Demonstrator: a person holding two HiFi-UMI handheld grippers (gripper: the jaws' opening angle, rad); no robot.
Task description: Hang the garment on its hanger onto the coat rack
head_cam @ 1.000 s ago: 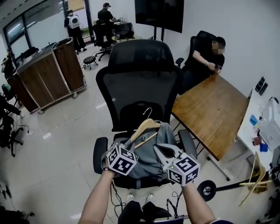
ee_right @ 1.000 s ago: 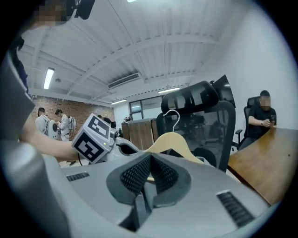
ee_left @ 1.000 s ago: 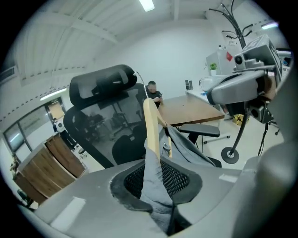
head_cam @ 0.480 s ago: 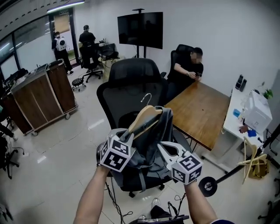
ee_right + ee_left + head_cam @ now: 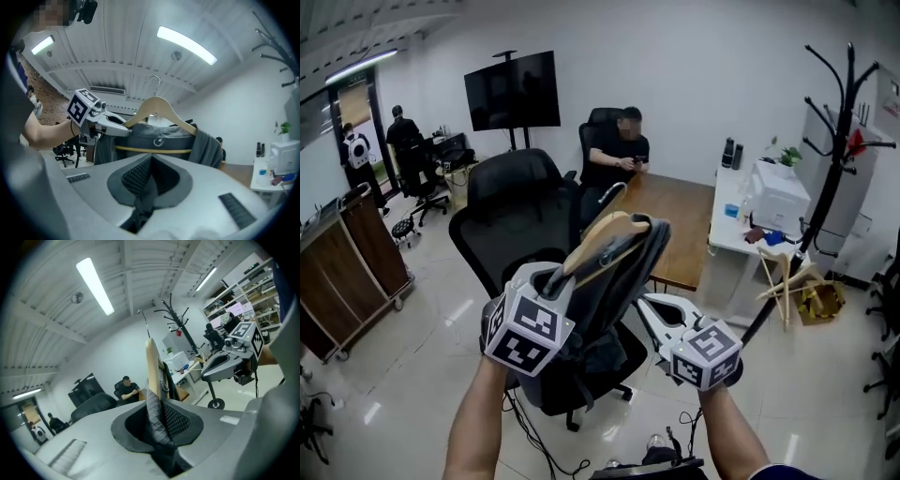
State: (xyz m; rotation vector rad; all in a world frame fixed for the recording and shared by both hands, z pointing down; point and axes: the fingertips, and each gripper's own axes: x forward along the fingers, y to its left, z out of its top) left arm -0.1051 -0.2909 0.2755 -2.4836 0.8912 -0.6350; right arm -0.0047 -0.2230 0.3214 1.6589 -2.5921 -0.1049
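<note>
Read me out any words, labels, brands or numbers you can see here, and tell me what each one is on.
Nothing here reads as words or numbers.
Marker cubes: black-and-white square patterns only, no letters.
Garment: round emblem at the collar, too blurred to read.
White box on the white desk: any print too small to read.

left tool (image 5: 558, 279): clamps hanger (image 5: 605, 239) carrying garment (image 5: 614, 291) | coat rack (image 5: 834, 141): far right
</note>
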